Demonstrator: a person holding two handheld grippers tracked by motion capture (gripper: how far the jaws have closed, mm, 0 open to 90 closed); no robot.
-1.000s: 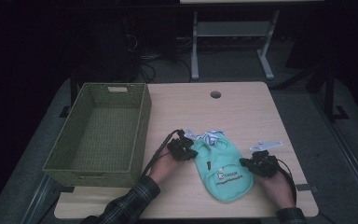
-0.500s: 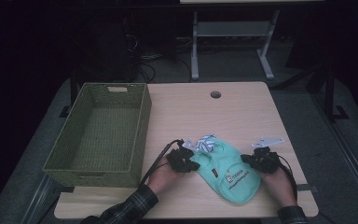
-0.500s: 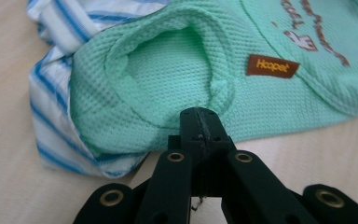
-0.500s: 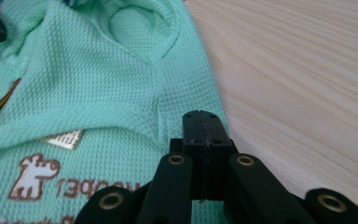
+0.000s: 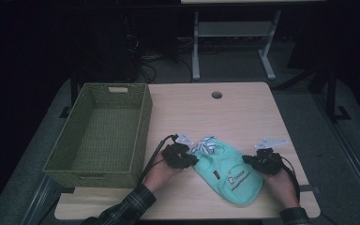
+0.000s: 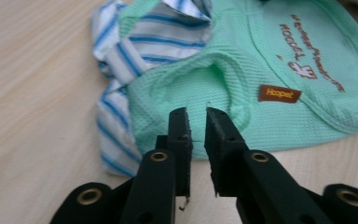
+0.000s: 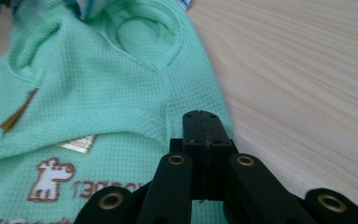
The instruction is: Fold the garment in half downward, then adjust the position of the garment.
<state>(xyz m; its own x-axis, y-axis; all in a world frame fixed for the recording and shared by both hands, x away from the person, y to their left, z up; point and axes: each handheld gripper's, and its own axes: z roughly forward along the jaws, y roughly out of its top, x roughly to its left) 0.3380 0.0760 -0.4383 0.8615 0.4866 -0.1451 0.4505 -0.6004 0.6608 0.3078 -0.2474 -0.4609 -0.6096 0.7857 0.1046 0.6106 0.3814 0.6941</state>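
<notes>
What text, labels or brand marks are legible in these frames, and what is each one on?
"Hoopet": orange-brown woven tag sewn on the mint green garment.
Brown print beside a small dog figure on the garment's front: starts "130", the rest cut off or blurred, unreadable.
Brown curved print above the tag: upside down and blurred, unreadable.
Gold tag on the garment: no legible text.

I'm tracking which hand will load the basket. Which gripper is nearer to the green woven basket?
Left. The left gripper is at the mint-green garment's left edge, just right of the basket. The right gripper sits at the garment's far side, farther from the basket.
</notes>
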